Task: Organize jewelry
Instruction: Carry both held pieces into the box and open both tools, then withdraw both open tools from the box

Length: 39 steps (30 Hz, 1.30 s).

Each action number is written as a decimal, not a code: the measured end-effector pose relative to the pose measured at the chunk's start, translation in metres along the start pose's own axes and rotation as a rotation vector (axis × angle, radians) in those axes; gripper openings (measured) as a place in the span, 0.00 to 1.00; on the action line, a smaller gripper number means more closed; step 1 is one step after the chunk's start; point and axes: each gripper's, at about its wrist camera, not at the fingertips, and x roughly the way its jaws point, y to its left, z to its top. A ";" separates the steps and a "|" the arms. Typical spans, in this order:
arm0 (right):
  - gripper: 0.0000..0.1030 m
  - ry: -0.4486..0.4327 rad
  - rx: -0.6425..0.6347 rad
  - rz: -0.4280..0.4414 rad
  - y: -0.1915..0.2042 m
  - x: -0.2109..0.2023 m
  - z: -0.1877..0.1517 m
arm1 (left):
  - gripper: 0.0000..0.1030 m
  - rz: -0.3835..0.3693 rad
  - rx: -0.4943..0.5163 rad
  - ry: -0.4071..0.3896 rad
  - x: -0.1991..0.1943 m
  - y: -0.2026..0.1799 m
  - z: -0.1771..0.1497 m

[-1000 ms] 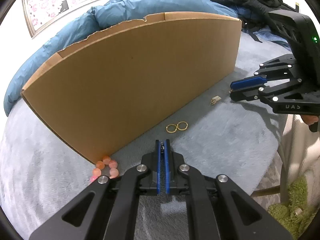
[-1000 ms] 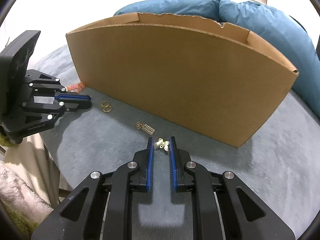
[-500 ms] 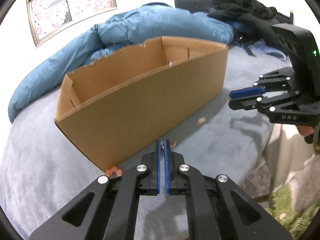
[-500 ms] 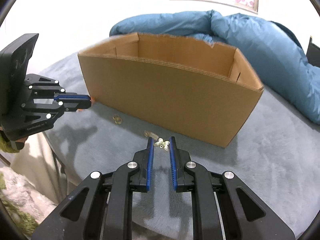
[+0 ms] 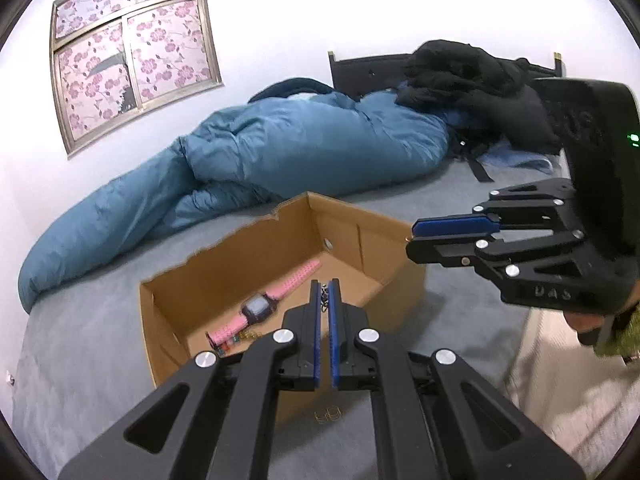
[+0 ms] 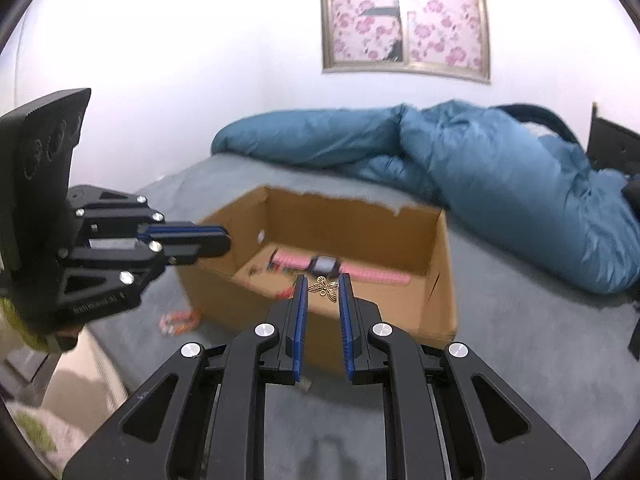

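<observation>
An open cardboard box (image 5: 224, 280) stands on the grey blanket, and a pink watch (image 5: 260, 308) lies inside it with a few small trinkets. My left gripper (image 5: 325, 286) hangs above the box's near wall, shut on a small dark chain piece (image 5: 325, 298). In the right wrist view my right gripper (image 6: 322, 280) also hovers over the near wall of the box (image 6: 440, 280), shut on a gold butterfly charm (image 6: 325, 289). The watch (image 6: 324, 266) shows just beyond it. Each gripper appears in the other's view: right gripper (image 5: 452, 232), left gripper (image 6: 184, 240).
Two gold rings (image 5: 327, 414) lie on the blanket in front of the box. A pink bead bracelet (image 6: 180, 320) rests by its left corner. A blue duvet (image 5: 280, 148) and black clothes (image 5: 472, 80) are piled behind. The bed's edge drops off at the right.
Both grippers have risen with their pieces still held. The views now look over the box's rim into it, and the pink watch has come into sight.
</observation>
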 end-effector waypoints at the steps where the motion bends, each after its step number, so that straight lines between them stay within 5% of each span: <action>1: 0.13 -0.014 0.004 -0.012 -0.001 0.004 0.005 | 0.03 0.004 -0.007 -0.003 0.007 0.004 0.006; 6: 0.13 -0.020 0.048 -0.066 -0.016 0.030 0.016 | 0.03 0.025 -0.025 0.024 0.042 0.018 0.021; 18: 0.14 0.124 0.079 -0.159 -0.041 0.096 0.015 | 0.03 0.065 -0.083 0.183 0.115 0.041 0.018; 39: 0.32 0.073 0.083 -0.151 -0.036 0.075 0.016 | 0.28 0.104 -0.079 0.156 0.082 0.032 0.018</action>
